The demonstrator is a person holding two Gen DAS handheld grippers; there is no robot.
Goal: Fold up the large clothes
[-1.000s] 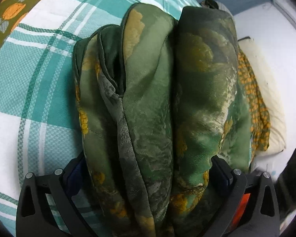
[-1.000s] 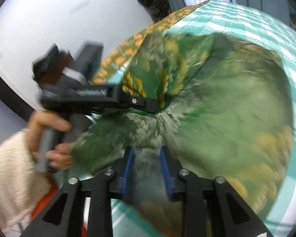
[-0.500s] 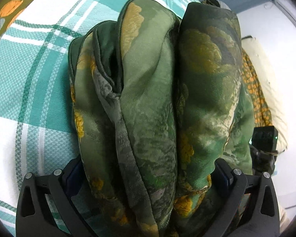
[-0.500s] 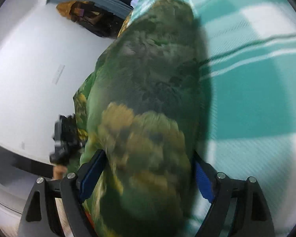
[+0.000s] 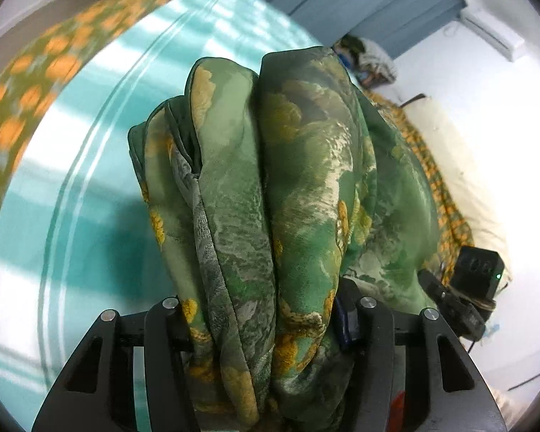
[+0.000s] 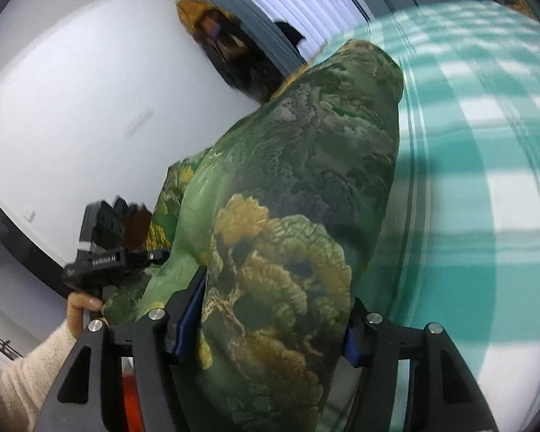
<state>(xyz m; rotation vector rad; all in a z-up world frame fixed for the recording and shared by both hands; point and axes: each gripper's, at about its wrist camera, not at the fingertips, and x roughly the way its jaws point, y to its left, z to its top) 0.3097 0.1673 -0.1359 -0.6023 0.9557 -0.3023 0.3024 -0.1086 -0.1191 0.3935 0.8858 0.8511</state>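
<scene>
Two grippers share one load, and everything in both views is arranged around that. Largest is the teal-and-white checked bedspread (image 5: pixel 72 216), filling the left half of the left wrist view and the right side of the right wrist view; it looks like the flat surface on which the folding is done. Over it sits the green satin garment with yellow flower print (image 5: pixel 270 187), already gathered into several thick layers, running from the bottom centre of each frame up toward the middle, probably so the bundle can be carried or doubled again as one piece. The left gripper (image 5: pixel 266 320) has the folded edge between its jaws, which are closing on the cloth. The right gripper (image 6: pixel 273 320) straddles the opposite end, jaws likewise narrowing against the fabric. At lower left of the right wrist view, a hand (image 6: pixel 81 306) in a cream sleeve holds the other tool's handle.
</scene>
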